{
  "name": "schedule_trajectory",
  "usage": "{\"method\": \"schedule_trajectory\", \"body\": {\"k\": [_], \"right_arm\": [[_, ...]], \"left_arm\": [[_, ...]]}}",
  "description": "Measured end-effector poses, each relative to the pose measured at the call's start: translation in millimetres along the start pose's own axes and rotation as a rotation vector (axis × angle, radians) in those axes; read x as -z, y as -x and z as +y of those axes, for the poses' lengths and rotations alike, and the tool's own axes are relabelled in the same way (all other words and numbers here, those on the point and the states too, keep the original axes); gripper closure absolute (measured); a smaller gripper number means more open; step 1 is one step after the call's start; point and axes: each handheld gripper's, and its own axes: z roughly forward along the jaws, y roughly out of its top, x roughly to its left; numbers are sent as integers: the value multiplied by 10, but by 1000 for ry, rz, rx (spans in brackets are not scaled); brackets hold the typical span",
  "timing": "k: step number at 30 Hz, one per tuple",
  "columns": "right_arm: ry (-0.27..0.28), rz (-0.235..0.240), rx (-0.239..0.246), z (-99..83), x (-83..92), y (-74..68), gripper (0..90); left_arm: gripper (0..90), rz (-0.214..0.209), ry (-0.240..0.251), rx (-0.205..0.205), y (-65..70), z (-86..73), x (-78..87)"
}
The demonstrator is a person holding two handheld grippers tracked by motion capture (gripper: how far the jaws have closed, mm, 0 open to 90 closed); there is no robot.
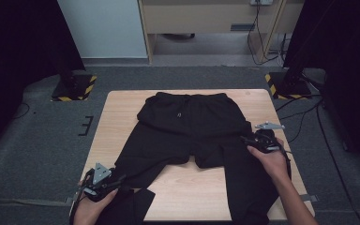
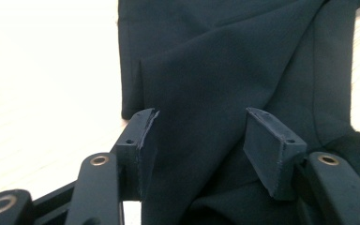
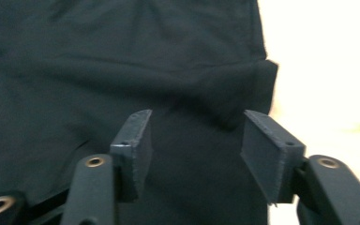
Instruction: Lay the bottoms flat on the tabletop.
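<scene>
- High view: black trousers [image 1: 187, 131] lie flat on the wooden table [image 1: 117, 117], waist at the far side, legs toward us; the left leg end hangs over the near edge.
- Risk: our right gripper [image 1: 246, 140] has its jaws apart over the right leg, nothing pinched, so the cloth may slide back.
- Left gripper [image 1: 117, 180] jaws also apart, fabric between but not pressed; a pull now would slip off.
- Cloth looks thin, soft, w/ some creases.
</scene>
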Motion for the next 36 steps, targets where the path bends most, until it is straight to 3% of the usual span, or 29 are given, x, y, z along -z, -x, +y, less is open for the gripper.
{"method": "schedule_trajectory", "body": {"k": [4, 9, 17, 19, 23, 27, 32, 36], "right_arm": [[27, 31, -1, -161, 138, -164, 360], [10, 48, 48, -399, 273, -386, 295], [-10, 107, 83, -682, 432, -571, 237], [-4, 111, 86, -694, 442, -596, 255], [20, 133, 102, -724, 480, -754, 401], [-1, 156, 129, -772, 450, -900, 455], [-51, 127, 153, -828, 322, -993, 425], [-73, 99, 150, -831, 293, -983, 507]], "left_arm": [[440, 7, -4, 13, -37, -30, 5], [439, 7, -2, 13, -38, -49, 31], [434, 9, -10, 5, -27, -56, 9], [434, 9, -11, 0, -21, -59, 7], [435, 10, -10, -2, -18, -67, 8], [435, 9, -9, -7, -12, -65, 7], [435, 10, -12, -9, -22, -77, 11], [435, 10, -10, -4, -28, -85, 18]]}}
